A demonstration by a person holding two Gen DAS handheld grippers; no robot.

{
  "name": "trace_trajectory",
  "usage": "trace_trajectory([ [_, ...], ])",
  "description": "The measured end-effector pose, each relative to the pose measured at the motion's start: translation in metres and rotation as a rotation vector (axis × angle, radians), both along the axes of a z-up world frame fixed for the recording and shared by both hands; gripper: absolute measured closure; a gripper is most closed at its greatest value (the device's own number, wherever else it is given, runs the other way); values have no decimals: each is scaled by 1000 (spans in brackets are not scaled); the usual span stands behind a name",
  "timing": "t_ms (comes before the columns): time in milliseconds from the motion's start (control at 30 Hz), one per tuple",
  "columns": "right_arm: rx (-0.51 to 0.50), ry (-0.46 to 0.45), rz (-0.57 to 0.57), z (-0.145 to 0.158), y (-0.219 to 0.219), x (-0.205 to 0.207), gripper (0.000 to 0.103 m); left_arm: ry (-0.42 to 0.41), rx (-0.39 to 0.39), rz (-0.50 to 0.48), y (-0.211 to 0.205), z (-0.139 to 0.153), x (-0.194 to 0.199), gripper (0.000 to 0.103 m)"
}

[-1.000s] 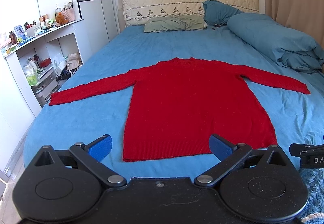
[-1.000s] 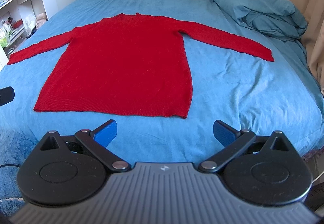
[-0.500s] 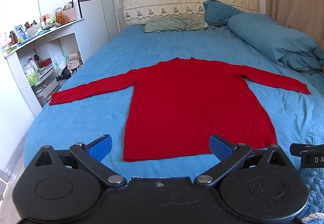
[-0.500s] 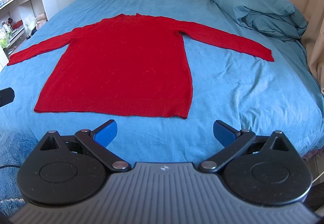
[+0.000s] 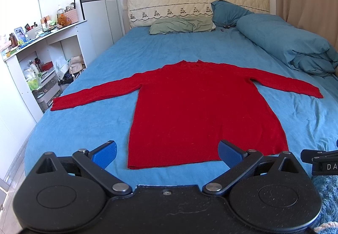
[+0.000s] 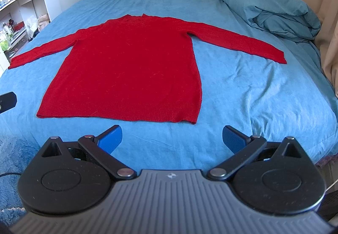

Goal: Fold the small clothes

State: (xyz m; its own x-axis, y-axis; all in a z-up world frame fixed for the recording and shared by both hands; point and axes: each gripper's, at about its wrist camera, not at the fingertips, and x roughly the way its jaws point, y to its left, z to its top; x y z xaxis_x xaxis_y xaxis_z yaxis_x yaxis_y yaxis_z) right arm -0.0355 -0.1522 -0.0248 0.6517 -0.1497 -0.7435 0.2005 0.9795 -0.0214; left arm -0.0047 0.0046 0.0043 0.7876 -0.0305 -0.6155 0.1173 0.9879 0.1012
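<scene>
Sweater (image 5: 200, 111): red, flat on the bed (image 5: 88, 124), sleeves outstretched, hem nearest; laid ready for folding.
Left gripper (image 5: 168, 152): fingers spread, empty, short of the hem.
Right gripper (image 6: 172, 136): likewise.

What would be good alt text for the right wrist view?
A red sweater lies flat on a blue bed, both sleeves spread out, hem nearest the camera. The right gripper is open and empty above the bed's near edge, short of the hem.
</scene>
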Motion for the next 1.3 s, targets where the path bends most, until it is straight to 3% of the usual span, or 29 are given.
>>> trace_trajectory([
  [967,0,-8,0,8,4,3,0,12,-13,7,3,2,0,0],
  [1300,31,-83,-86,42,-53,37,0,-58,-42,-38,-22,38,59,0],
])
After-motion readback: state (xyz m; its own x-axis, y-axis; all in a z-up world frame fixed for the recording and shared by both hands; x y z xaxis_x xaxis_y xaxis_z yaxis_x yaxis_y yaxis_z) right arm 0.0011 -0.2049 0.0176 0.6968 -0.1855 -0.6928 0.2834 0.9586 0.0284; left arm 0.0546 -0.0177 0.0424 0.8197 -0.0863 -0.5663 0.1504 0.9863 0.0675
